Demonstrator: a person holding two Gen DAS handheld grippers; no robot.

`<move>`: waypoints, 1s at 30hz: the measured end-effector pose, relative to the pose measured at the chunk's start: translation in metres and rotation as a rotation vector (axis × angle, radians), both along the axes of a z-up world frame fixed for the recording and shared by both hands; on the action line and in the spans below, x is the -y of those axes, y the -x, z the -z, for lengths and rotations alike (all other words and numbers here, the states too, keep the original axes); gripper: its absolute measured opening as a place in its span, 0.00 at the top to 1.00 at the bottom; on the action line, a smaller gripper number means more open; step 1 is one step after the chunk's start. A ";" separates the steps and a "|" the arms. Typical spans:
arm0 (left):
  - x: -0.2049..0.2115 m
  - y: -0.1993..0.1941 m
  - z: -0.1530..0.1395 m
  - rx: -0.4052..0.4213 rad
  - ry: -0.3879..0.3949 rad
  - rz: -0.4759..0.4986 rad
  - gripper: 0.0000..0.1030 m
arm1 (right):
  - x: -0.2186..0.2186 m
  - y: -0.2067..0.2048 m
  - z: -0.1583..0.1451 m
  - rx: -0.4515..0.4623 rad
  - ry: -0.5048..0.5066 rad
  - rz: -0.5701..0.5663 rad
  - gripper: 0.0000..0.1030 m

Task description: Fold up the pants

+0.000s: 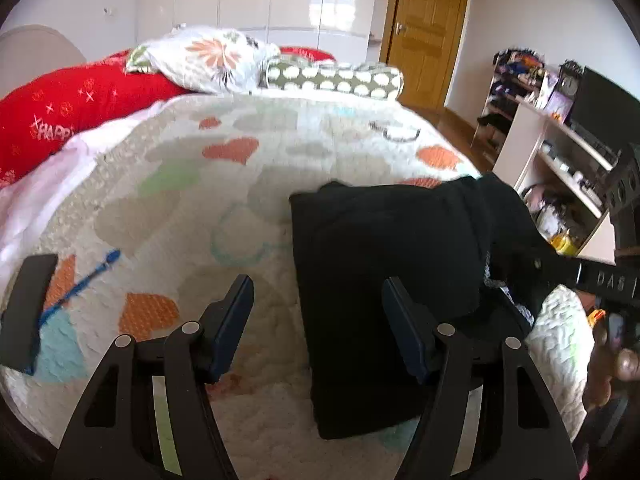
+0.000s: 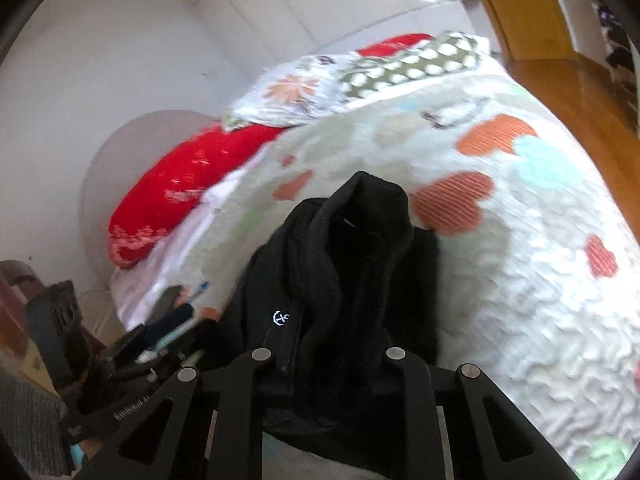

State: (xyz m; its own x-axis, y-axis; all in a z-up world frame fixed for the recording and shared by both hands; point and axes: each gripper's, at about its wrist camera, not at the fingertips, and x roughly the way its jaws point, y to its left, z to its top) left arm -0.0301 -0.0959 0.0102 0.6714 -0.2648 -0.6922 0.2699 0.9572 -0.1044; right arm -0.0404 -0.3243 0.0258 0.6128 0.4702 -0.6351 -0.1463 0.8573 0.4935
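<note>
Black pants [image 1: 384, 280] lie on a white quilt [image 1: 280, 152] patterned with orange, pale green and light blue hearts, beside a bright red pillow [image 1: 68, 108] with white lettering, a white floral pillow [image 1: 204, 58], an olive cushion [image 1: 332, 78] with white spots, and a honey-brown wooden door [image 1: 428, 28].

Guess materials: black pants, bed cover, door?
Black pants: soft matte knit, possibly fleece; thick ribbed folds, no sheen. Right gripper is shut on them.
Bed cover: quilted cotton-like fabric; puckered stitching, printed hearts.
Door: wood or wood veneer, semi-gloss; visible grain, raised panels.
</note>
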 end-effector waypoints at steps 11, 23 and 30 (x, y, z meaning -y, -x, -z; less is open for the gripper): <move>0.002 -0.010 -0.002 0.008 -0.028 -0.026 0.35 | 0.025 0.007 -0.006 -0.012 0.202 0.147 0.60; 0.026 -0.047 0.017 -0.054 -0.087 -0.034 0.35 | -0.031 -0.032 0.004 0.036 0.312 -0.004 0.61; 0.025 -0.049 0.025 -0.064 -0.067 -0.038 0.35 | -0.030 -0.048 0.028 -0.021 0.348 0.008 0.61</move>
State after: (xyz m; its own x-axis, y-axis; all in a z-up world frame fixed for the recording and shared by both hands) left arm 0.0186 -0.1213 -0.0149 0.6342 -0.1919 -0.7490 0.2283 0.9720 -0.0557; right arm 0.0071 -0.2940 -0.0026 0.6005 0.2190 -0.7691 -0.1321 0.9757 0.1747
